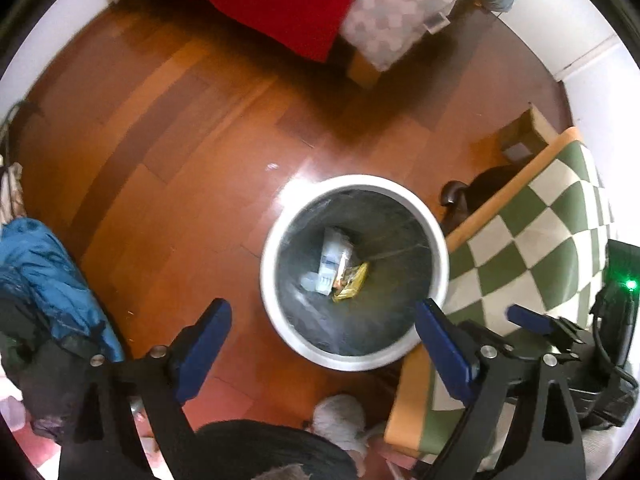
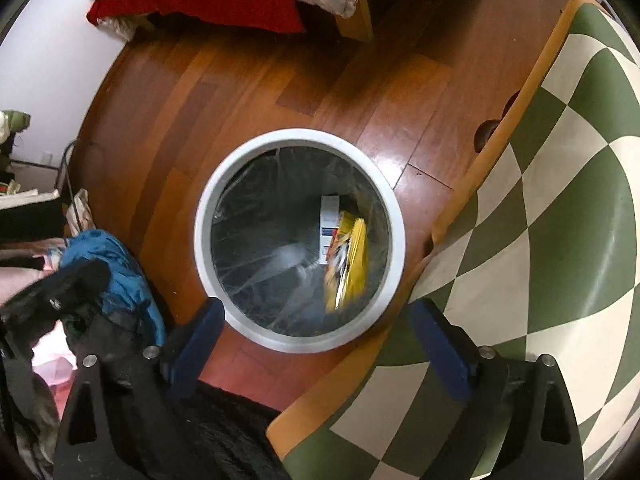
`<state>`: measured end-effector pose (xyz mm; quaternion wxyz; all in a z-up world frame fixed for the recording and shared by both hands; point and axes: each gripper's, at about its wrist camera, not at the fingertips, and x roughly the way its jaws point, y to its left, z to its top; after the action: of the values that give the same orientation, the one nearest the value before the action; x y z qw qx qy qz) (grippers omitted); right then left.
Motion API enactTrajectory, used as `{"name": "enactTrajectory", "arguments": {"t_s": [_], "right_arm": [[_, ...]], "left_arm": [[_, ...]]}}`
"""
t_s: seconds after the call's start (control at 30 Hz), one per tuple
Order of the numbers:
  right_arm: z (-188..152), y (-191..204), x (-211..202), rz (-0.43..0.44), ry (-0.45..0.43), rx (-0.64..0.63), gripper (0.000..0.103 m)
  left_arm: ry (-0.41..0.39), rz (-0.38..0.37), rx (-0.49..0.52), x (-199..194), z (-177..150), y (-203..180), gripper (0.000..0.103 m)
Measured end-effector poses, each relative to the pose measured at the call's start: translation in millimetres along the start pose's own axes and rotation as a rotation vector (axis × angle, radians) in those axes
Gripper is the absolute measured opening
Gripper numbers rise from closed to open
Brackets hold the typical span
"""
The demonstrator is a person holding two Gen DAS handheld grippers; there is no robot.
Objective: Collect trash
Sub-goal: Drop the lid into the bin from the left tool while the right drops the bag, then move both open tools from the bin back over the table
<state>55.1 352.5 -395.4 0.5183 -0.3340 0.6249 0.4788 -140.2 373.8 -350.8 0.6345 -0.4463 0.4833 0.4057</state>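
Observation:
A white round trash bin (image 1: 440,236) with a clear liner stands on the wooden floor beside the table; it also shows in the right wrist view (image 2: 204,216). Inside lie a yellow wrapper (image 1: 353,282) (image 2: 352,256) and a white-and-blue carton (image 1: 330,260) (image 2: 329,224). My left gripper (image 1: 324,336) is open and empty, above the bin's near rim. My right gripper (image 2: 316,336) is open and empty, also above the near rim; it shows at the right edge of the left wrist view (image 1: 528,318).
A table with a green-and-white checked cloth (image 2: 560,220) (image 1: 532,248) lies right of the bin. A bed with a red blanket (image 1: 280,0) is at the back. Blue and dark clothing (image 1: 48,276) (image 2: 116,264) is piled on the left. A cardboard box (image 1: 524,136) sits by the wall.

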Motion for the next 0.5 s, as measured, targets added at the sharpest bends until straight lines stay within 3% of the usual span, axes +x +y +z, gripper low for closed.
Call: {"name": "enactTrajectory", "arguments": {"t_s": [0.2, 0.33, 0.5], "right_arm": [[-6, 8, 2, -0.060, 0.016, -0.035, 0.102], [-14, 12, -8, -0.133, 0.002, -0.061, 0.102], [-23, 12, -24, -0.161, -0.020, -0.042, 0.102]], "left_arm": [[-0.065, 0.137, 0.053, -13, -8, -5, 0.094], [-0.102, 0.184, 0.067, -23, -13, -7, 0.094], [-0.145, 0.214, 0.076, -40, -23, -13, 0.094]]}}
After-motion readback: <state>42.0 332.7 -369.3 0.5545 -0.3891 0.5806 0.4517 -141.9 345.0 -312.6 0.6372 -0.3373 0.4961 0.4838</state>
